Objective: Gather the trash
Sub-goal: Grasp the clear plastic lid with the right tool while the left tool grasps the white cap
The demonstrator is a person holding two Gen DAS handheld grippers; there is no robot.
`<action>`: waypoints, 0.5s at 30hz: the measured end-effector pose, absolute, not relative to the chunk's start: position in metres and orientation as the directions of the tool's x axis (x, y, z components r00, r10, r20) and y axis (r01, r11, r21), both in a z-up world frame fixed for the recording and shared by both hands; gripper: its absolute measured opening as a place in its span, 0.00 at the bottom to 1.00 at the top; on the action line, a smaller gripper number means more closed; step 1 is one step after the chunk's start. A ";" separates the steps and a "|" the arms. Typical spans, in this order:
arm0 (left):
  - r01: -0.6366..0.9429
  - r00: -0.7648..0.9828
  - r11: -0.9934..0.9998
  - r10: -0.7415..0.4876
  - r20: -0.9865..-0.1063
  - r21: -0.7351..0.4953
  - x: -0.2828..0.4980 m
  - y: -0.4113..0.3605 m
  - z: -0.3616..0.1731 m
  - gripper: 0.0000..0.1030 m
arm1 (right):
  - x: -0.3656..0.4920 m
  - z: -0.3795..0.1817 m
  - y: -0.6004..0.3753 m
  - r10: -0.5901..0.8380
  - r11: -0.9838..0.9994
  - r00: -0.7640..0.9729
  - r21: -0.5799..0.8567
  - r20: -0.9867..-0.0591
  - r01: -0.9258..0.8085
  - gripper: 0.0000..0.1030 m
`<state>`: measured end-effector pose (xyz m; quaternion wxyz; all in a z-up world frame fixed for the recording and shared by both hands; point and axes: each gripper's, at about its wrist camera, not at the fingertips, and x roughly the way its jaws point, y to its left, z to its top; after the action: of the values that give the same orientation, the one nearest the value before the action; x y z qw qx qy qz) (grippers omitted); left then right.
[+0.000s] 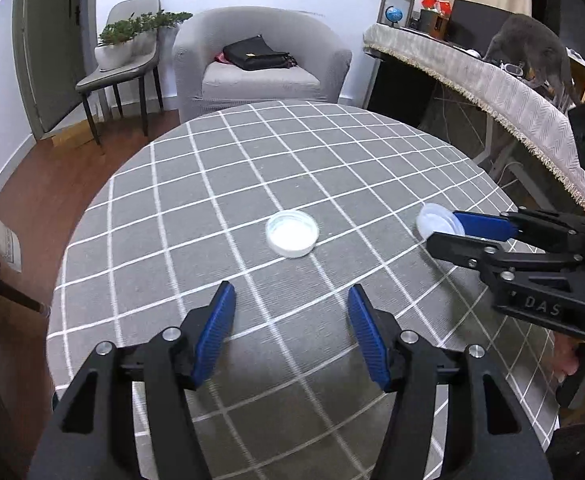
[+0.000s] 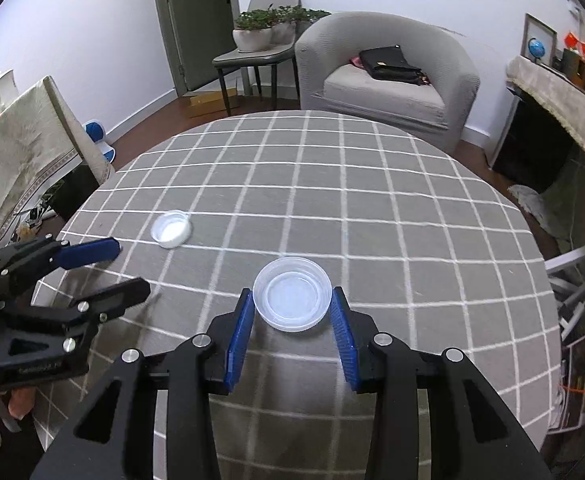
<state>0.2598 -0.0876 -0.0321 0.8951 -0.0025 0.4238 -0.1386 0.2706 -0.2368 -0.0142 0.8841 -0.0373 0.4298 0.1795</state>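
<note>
Right wrist view: the right gripper [image 2: 292, 304] is clamped on a clear plastic lid [image 2: 291, 299] over the checked table [image 2: 412, 208]. At ten o'clock from it a small white cap [image 2: 171, 229] lies alone. The left gripper [image 1: 291, 312], jaws apart and holding nothing, has that cap [image 1: 292, 233] at twelve o'clock, nothing between. A grey armchair [image 1: 260, 60] holding a black bag [image 1: 257, 53] stands beyond the table.

The table [image 2: 372, 184] wears a matt grey woven cloth with white grid lines. On it, beside the right gripper [image 2: 292, 312] — matt black plastic, ribbed blue pads, bright metal screw heads — sits a translucent, smooth plastic lid [image 2: 292, 299]. Farther across the cloth from it lies a small white plastic lid [image 1: 292, 233] — glossy inside.
</note>
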 end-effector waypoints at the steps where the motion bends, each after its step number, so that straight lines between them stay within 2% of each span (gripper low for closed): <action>1: 0.251 0.597 0.961 -0.245 -0.764 -0.113 0.262 -0.091 -0.032 0.60 | 0.270 -0.014 -0.241 0.285 0.934 0.567 0.091 -0.773 -0.346 0.38; 15: 0.211 0.585 0.977 -0.140 -0.799 -0.018 0.298 -0.106 -0.032 0.56 | 0.261 -0.015 -0.264 0.285 0.936 0.562 0.098 -0.777 -0.339 0.38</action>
<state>0.2975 -0.1060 -0.0321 0.8892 0.0395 0.4450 -0.0987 0.2605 -0.2638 -0.0154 0.8831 -0.0312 0.4336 0.1764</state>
